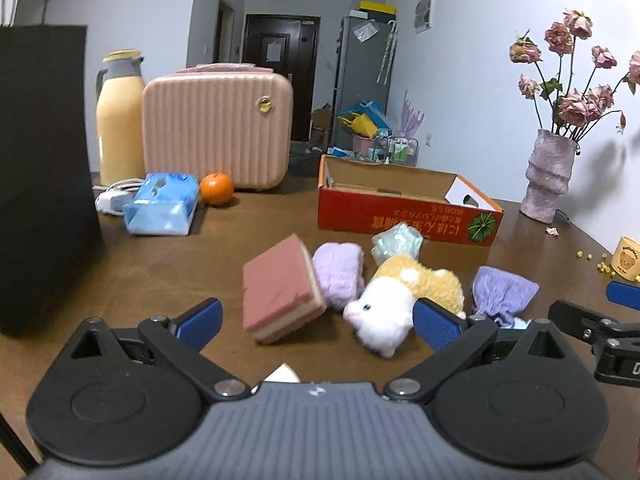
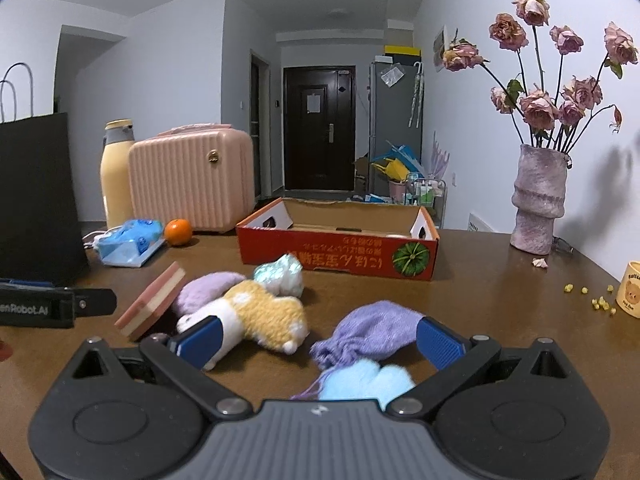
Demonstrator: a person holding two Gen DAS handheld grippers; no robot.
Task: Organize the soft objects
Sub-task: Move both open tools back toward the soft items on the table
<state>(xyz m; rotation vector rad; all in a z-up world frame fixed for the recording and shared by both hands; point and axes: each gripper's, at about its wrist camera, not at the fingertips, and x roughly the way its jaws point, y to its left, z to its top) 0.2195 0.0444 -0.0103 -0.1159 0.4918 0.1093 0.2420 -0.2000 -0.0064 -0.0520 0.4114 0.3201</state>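
Before the left gripper (image 1: 318, 322), spread wide and empty, lay the sponge (image 1: 280, 290). It would do best to straddle that squarely before pinching. The right gripper (image 2: 318, 338), also spread, held nothing.

Left gripper (image 2: 94, 307), seen left of red box (image 2: 336, 254): "enRobot.AI" on its body. Box print upside down, unreadable. Bear cup (image 2: 630, 290): lettering cut off.
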